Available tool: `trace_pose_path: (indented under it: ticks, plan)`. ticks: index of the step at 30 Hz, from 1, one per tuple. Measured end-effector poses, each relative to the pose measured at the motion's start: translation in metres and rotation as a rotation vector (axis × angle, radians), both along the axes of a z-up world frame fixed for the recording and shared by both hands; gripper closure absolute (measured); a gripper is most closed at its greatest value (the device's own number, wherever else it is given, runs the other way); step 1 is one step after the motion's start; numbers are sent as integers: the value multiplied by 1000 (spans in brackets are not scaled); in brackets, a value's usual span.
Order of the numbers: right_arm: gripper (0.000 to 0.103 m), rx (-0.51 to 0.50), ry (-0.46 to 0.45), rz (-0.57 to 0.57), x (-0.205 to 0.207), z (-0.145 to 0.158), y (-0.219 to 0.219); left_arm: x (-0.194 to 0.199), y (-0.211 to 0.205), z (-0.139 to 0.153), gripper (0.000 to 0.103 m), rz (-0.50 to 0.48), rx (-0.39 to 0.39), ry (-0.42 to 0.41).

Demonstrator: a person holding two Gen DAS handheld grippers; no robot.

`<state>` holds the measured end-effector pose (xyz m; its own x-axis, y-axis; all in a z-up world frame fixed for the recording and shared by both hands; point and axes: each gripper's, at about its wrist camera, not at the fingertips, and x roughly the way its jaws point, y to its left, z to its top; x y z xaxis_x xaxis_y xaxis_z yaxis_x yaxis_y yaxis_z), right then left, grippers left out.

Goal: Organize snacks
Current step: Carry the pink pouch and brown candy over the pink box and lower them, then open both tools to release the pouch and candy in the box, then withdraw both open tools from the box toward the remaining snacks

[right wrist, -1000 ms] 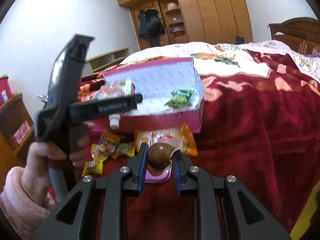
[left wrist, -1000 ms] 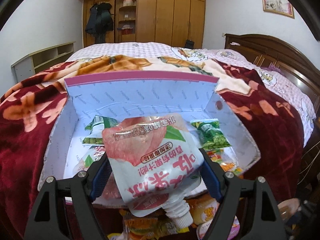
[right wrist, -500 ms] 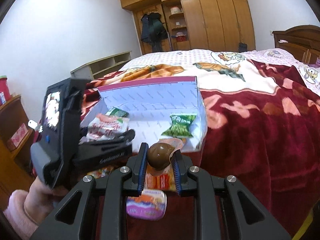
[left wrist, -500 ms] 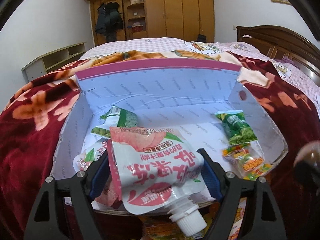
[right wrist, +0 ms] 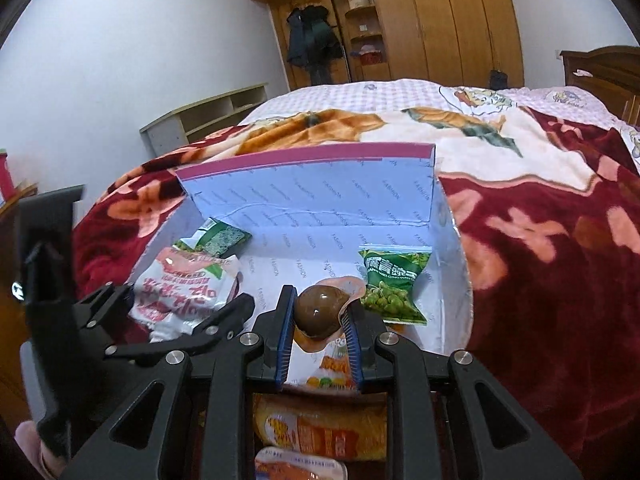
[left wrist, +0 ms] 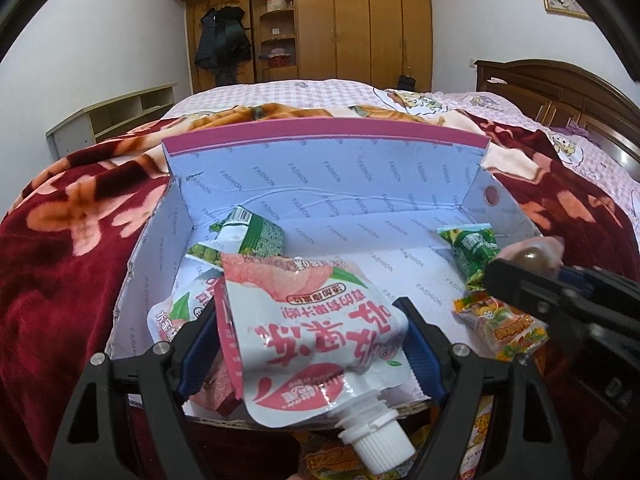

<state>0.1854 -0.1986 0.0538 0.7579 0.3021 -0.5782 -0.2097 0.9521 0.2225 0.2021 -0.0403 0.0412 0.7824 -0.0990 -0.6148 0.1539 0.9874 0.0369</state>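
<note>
A peach jelly pouch, spout toward the camera, is clamped between the fingers of the left gripper over the near left part of an open cardboard box, above another pouch and near a green pea packet. A brown vacuum-packed egg is gripped by the closed right gripper over the box's near right part, just beside a second green pea packet and above an orange candy packet. The box is set on a red floral blanket covering a bed, with more orange snack packs lying near its front wall and a wooden wardrobe at the far wall.
</note>
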Motion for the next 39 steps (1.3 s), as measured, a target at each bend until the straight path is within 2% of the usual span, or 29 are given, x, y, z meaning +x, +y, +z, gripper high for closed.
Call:
trace_pose_path:
  ticks: [8,9,11,13,22,26,39]
  plan:
    - [78,-2,28,24,8,-4,3,0,1,2,17,-8,-13,0]
    - [76,-3,26,20,8,-4,2,0,2,2,16,-10,-14,0]
    - [65,-5,19,13,6,-2,1,0,2,2,14,-16,-23,5]
    - [61,-3,15,9,4,0,-1,-1,2,3,14,-15,-32,10]
    - [56,9,-6,-2,-11,9,-5,-10,8,9,7,-33,-84,23]
    - [46,28,-22,-18,-21,15,-8,-16,12,13,5,-28,-95,24]
    - [43,78,-48,-17,-63,21,-14,-64,26,40,5,-42,-105,-42]
